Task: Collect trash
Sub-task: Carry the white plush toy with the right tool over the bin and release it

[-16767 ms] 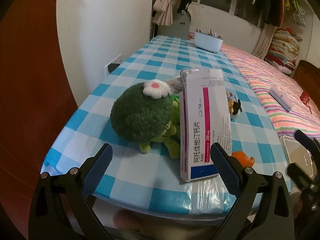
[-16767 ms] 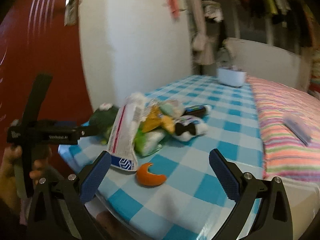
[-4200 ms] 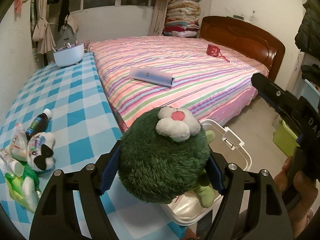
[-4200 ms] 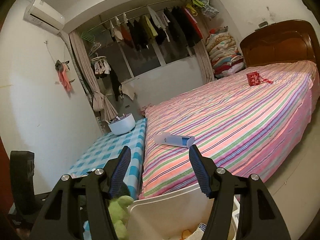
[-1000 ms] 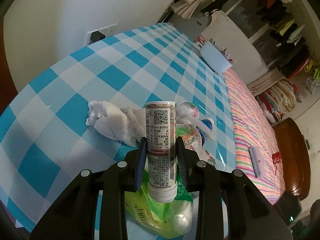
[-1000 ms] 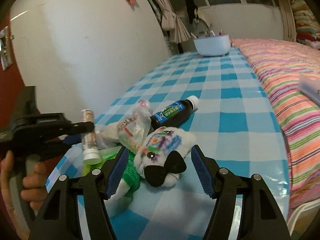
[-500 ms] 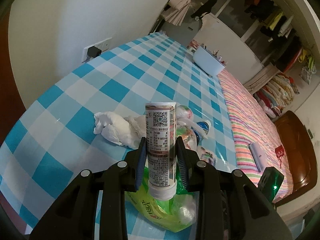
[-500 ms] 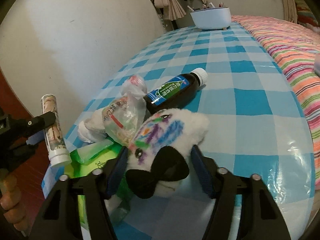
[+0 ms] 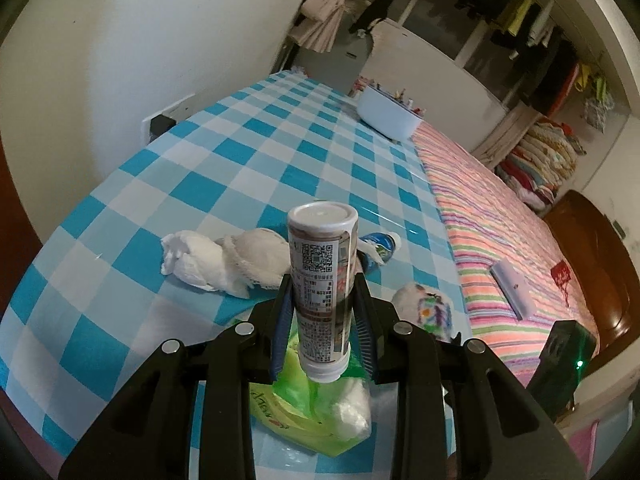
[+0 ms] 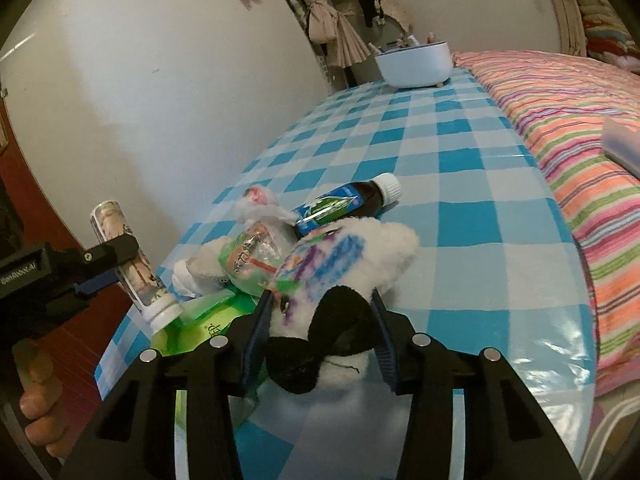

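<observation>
Left tongs clamp a tube; right tongs, closing around the plush, alone show its black patch.

Green bag mostly hidden behind left tool & its tube, tube label print too small to read, plush toy lower half behind right tool, bed cut off at right edge

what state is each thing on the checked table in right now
left claw: shut on tube
tube: lifted, upright, cap end down
right claw: closing around plush toy
plush toy: lying on table
dark bottle: on its side, capped
tissue wad: crumpled, on table
green packet: flat, on table
</observation>
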Demonstrator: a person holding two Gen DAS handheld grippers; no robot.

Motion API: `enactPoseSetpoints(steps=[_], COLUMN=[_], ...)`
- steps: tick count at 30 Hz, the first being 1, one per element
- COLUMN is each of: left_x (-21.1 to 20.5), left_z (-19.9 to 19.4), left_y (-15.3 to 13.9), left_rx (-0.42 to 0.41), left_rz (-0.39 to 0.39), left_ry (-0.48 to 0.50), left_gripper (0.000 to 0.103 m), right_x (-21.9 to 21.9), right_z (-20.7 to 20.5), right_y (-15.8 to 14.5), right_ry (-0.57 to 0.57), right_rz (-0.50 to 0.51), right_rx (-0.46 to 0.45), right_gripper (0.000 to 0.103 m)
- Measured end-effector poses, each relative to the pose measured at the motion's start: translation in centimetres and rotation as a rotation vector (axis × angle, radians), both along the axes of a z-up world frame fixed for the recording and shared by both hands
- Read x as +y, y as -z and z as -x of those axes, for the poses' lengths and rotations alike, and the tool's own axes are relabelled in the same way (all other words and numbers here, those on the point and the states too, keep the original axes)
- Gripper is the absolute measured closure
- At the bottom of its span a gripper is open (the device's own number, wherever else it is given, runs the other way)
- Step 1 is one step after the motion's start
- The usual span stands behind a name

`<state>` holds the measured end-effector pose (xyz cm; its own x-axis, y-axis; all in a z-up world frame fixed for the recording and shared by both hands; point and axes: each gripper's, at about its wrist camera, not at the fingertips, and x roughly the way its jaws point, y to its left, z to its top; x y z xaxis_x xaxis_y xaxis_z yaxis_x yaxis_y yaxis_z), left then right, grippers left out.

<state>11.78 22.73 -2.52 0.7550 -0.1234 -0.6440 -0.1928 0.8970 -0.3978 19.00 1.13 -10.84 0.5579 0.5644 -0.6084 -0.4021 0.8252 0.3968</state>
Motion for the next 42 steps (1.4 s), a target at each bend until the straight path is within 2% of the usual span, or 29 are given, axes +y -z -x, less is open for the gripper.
enactPoseSetpoints(steps=[9,25,42], left_x=[-2.3,-7.1,-15.2], left_z=[-0.3,-0.9,-0.6], left_y=[0.0,-0.2,-0.3], left_rx=[-0.007,-0.015,-0.030], left_rz=[-0.023,-0.068,-0.126], left_ry=[0.061,0.160,0.331], left_gripper=[0.074,0.074,0.074], right_x=[-3.2,-7.9,-14.2], right_z=[1.4,4.2,7.3], right_y=[-1.5,-3.0,-4.4], right_ry=[0.046,0.093,0.189], right_rz=[-0.032,0.006,0.028], right_rx=[-0.034,-0.105,-0.163], right_gripper=[0.059,0.058,0.058])
